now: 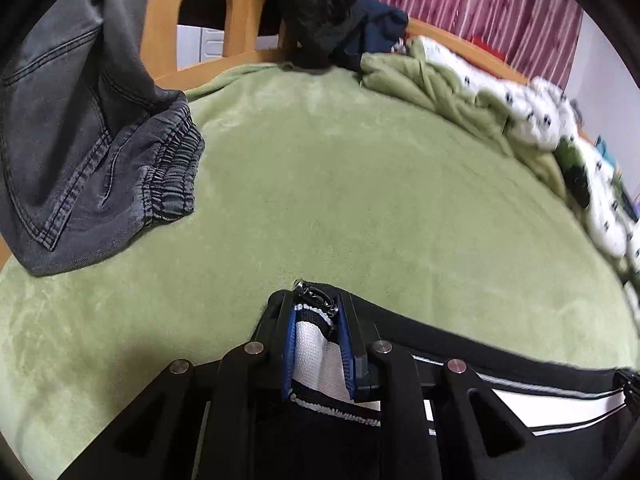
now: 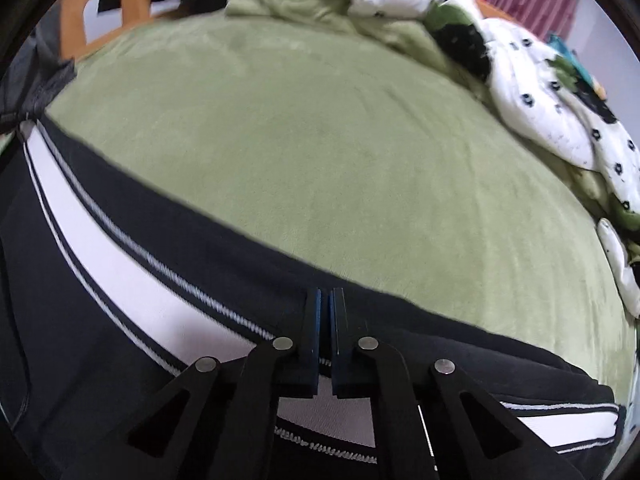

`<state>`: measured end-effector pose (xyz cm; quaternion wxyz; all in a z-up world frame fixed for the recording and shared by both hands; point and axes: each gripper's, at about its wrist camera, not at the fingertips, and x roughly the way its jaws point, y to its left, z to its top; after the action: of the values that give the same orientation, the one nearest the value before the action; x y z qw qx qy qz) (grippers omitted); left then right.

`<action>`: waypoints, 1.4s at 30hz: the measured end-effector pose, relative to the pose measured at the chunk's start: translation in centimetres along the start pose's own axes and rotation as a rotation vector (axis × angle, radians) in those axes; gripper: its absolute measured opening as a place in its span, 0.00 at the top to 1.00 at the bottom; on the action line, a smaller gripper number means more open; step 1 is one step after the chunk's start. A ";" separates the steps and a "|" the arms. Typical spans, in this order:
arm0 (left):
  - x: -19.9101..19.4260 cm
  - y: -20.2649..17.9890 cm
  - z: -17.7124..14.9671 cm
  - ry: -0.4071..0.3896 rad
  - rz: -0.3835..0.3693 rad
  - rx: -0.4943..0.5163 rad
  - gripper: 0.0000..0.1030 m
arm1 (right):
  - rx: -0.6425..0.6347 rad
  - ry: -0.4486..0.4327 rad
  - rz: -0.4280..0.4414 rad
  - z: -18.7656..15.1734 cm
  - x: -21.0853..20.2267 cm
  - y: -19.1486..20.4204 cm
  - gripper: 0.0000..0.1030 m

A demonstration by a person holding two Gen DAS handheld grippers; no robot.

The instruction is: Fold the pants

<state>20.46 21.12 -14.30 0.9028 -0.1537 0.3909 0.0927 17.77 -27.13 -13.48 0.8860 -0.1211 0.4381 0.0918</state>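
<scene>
Left claw (image 1: 318, 312) clamps the black track pants (image 1: 500, 364) at a zippered, white-striped edge; right claw (image 2: 325, 300) is pinched together on their fabric, green bed (image 1: 340, 184) ahead.

Each tool (image 1: 316, 320) (image 2: 325, 312) has black linkage arms, round silver pivot pins and blue-padded fingers (image 1: 289, 344).

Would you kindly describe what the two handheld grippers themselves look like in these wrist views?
Both look alike. The left gripper has black angular linkage arms with triangular cut-outs, round silver pivot pins and flat fingers lined with blue pads. The right gripper shows the same black linkage, silver pins and dark blue-edged fingers. No cables, markings, hands or sleeves are visible.
</scene>
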 end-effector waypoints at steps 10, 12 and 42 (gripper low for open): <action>1.0 -0.2 -0.4 0.019 0.028 -0.039 0.82 | 0.130 0.019 -0.070 0.1 3.0 -1.3 1.00; 0.8 -0.4 -0.4 0.023 0.026 -0.033 0.80 | 0.149 -0.005 -0.045 0.3 1.2 -2.2 0.98; 0.8 0.0 -0.5 0.059 0.003 -0.089 0.66 | 0.055 -0.027 -0.044 0.8 2.6 0.2 0.88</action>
<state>20.60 21.00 -15.22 0.8830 -0.1957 0.4130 0.1067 19.87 -26.56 -15.15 0.8967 -0.1049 0.4256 0.0619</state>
